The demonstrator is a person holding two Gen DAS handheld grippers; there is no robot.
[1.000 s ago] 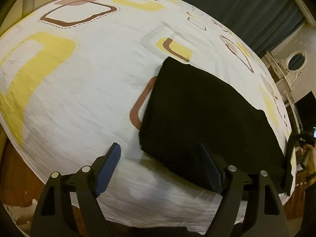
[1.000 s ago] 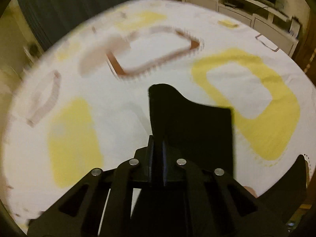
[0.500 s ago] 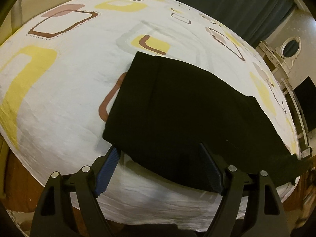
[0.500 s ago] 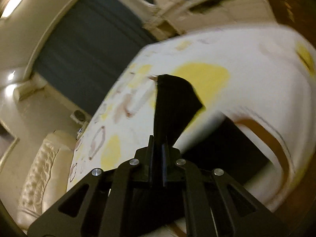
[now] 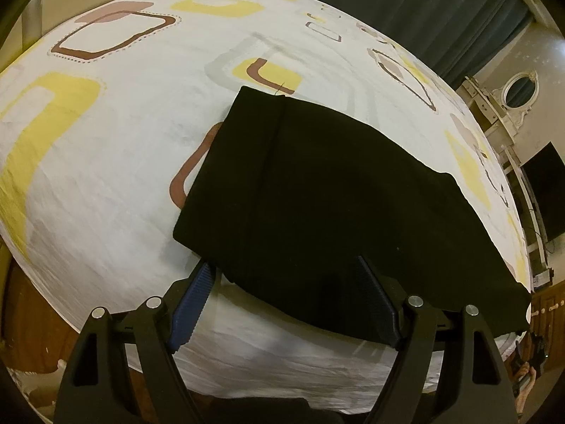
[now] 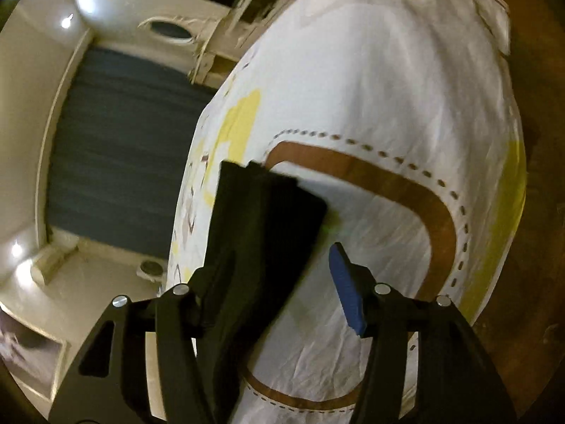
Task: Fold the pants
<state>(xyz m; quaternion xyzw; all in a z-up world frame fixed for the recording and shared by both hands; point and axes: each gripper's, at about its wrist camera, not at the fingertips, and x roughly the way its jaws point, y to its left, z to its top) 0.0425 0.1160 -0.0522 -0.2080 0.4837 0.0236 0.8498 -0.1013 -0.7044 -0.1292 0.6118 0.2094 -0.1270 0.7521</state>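
Observation:
Black pants (image 5: 335,194) lie folded flat across the patterned bed sheet (image 5: 106,159). My left gripper (image 5: 282,265) stands open at their near edge, and the cloth's hem lies between its blue pads without being pressed. In the right wrist view a folded end of the pants (image 6: 265,219) lies between the jaws of my right gripper (image 6: 279,254), which are opening. The cloth covers the left finger. The right blue pad (image 6: 346,293) stands clear of the cloth, over the sheet (image 6: 370,106).
A dark curtain (image 5: 406,7) hangs behind the bed. A white dresser with an oval mirror (image 5: 519,88) and a dark screen (image 5: 543,190) stand to the right. Wooden floor (image 6: 529,282) shows past the mattress edge.
My right gripper swung across the bed and down with the pants' end, rolling over, then its jaws parted. In the left view the pants now lie spread toward its fingers.

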